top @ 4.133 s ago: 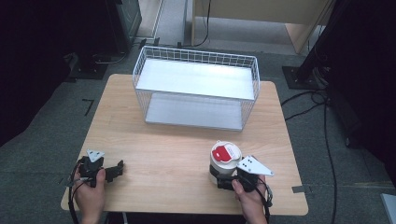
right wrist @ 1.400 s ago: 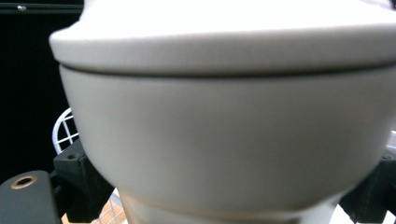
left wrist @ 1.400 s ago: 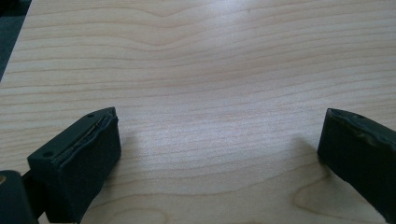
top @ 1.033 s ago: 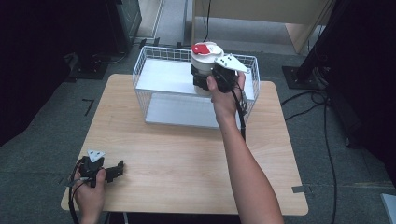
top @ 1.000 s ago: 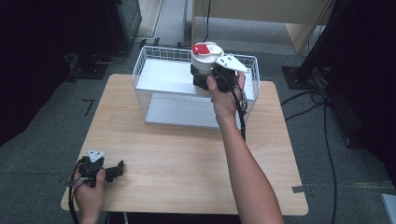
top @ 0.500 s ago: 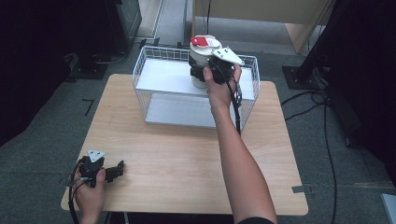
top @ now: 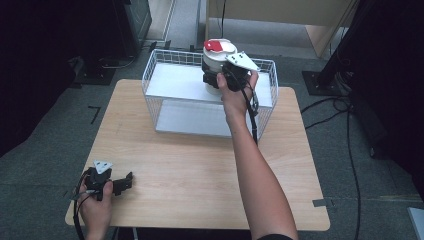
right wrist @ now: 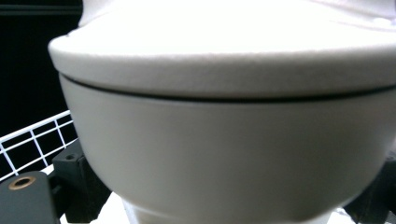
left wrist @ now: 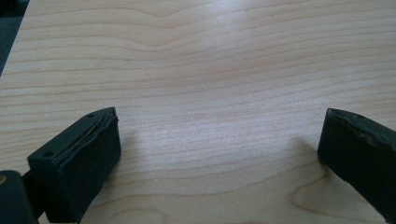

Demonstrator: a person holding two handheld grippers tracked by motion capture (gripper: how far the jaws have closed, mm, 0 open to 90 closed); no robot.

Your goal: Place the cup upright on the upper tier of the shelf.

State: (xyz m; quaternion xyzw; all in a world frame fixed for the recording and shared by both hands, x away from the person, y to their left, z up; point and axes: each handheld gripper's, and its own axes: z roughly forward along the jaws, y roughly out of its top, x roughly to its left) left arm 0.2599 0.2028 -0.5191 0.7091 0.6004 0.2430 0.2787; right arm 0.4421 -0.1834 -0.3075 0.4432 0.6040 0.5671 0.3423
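Step in hand: we judge that we are lowering the white container into the wire basket, using the right gripper.
Where the container is: held above the basket's far right part, its red-patched lid level with or above the rim; whether its base touches the basket floor we cannot tell from the high view.
Right jaws: clamped on the container's lower body. In the right gripper view the container sits right up against the camera, with the black jaws at either bottom corner and a bit of basket wire at the left.
Left gripper: resting on the bench at the near left corner, well apart from the basket. Its jaws are spread wide with bare wood between them (nothing for them to do just now, as far as we can judge).
Doing it well: we would keep the container upright and bring it straight down, clear of the far and right walls, so that the base does not catch on the wire.
Release: we would loosen the jaws once the base sits flat on the white floor, then draw the gripper up and back without nudging the lid.
Risk: a tilted set-down could tip the container (its top looks wider than its foot).
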